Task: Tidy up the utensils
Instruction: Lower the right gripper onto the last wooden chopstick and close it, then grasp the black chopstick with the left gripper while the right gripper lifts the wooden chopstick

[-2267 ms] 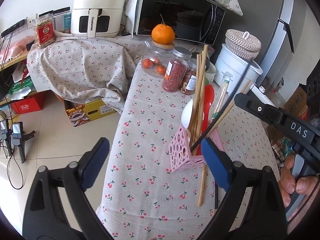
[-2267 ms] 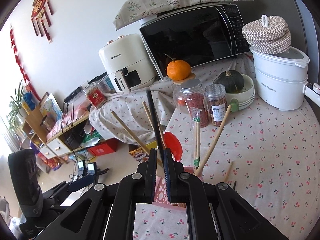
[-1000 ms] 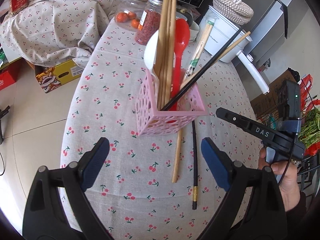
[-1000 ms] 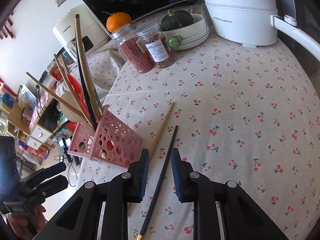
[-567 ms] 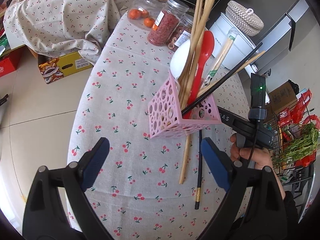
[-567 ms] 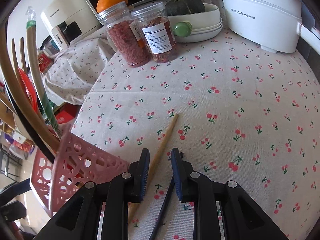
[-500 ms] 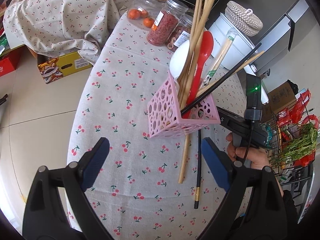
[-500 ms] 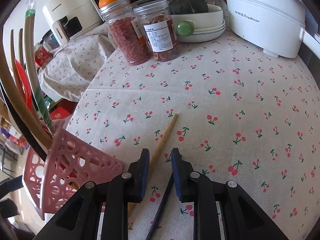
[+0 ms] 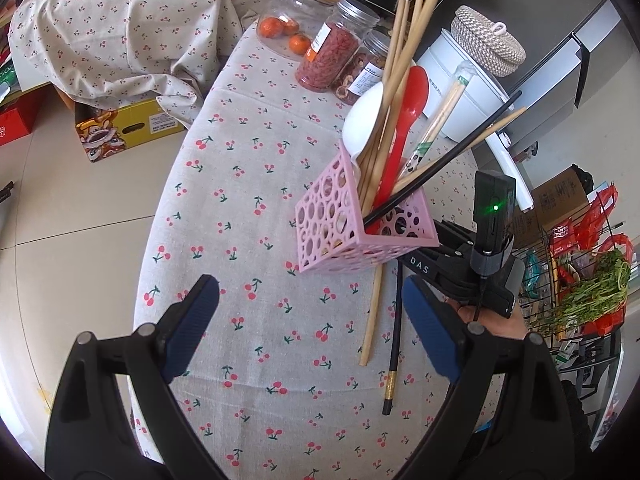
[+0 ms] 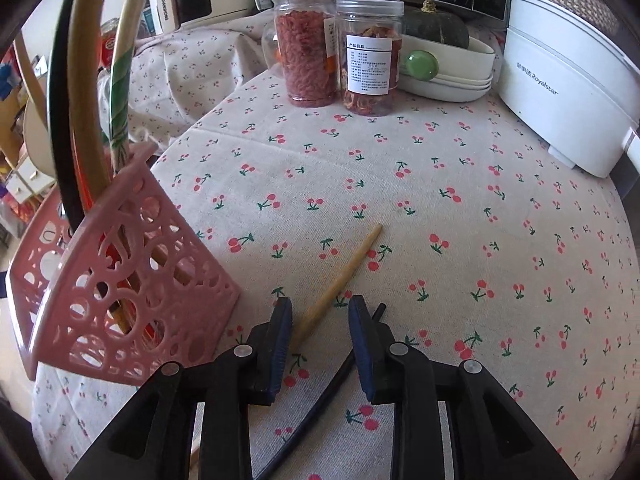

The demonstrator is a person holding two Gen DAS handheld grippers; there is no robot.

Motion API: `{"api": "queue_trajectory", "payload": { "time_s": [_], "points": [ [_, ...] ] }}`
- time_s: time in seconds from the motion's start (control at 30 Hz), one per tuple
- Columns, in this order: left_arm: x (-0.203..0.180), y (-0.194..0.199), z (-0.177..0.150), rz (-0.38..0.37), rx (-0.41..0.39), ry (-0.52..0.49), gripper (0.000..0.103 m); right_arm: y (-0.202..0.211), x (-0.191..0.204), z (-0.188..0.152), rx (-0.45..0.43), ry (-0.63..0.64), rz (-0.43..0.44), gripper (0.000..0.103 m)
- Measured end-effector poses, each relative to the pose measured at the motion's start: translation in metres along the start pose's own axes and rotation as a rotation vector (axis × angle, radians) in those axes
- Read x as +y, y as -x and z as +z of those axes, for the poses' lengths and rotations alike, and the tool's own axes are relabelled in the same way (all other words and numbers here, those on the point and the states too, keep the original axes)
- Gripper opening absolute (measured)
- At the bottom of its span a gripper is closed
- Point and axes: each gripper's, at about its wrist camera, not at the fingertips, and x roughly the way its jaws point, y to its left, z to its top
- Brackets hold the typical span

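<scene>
While my right gripper (image 10: 318, 312) hangs over the cherry-print tablecloth (image 10: 460, 240), its jaws have just been widening, pads clear of the wooden chopstick (image 10: 340, 280) between them; the black chopstick (image 10: 320, 404) lies just right. Compared with a second ago, the pink utensil basket (image 10: 120, 280) looms nearer, left. My left gripper (image 9: 310, 328) gapes empty.

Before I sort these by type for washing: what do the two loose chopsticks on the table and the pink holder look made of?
Pale chopstick: likely bamboo or wood, matte tan, unpainted. Black chopstick: smooth and dark, lacquered wood or plastic, cannot tell which, with a gold band near one end. Pink holder: moulded plastic, thin walls pierced with round holes, slight sheen.
</scene>
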Motion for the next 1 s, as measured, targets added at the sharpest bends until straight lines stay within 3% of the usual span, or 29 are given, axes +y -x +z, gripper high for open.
{"api": "queue_trajectory", "payload": {
  "time_s": [0.1, 0.23, 0.3, 0.43, 0.63, 0.8, 1.0],
  "points": [
    [0.000, 0.000, 0.000, -0.002, 0.002, -0.001, 0.093, 0.005, 0.000, -0.006, 0.027, 0.052, 0.013, 0.016],
    [-0.002, 0.000, -0.001, -0.005, 0.004, -0.001, 0.093, 0.007, -0.017, -0.007, 0.107, -0.038, 0.159, 0.013],
    [-0.002, 0.000, -0.002, -0.008, 0.006, -0.001, 0.093, 0.008, -0.020, -0.009, 0.127, -0.046, 0.170, 0.013],
    [-0.003, -0.001, -0.001, -0.008, 0.009, -0.001, 0.093, 0.009, -0.015, -0.008, 0.143, -0.070, 0.122, 0.015],
    [-0.006, 0.000, -0.003, -0.015, 0.021, 0.001, 0.093, 0.010, 0.010, -0.008, 0.146, -0.048, -0.026, 0.011],
    [-0.025, 0.010, -0.013, -0.044, 0.009, -0.056, 0.093, 0.024, 0.001, -0.015, 0.136, -0.153, 0.132, 0.007],
    [-0.040, 0.016, -0.020, -0.028, -0.016, -0.126, 0.093, 0.085, -0.015, -0.029, 0.051, -0.223, 0.260, 0.007]
  ]
}}
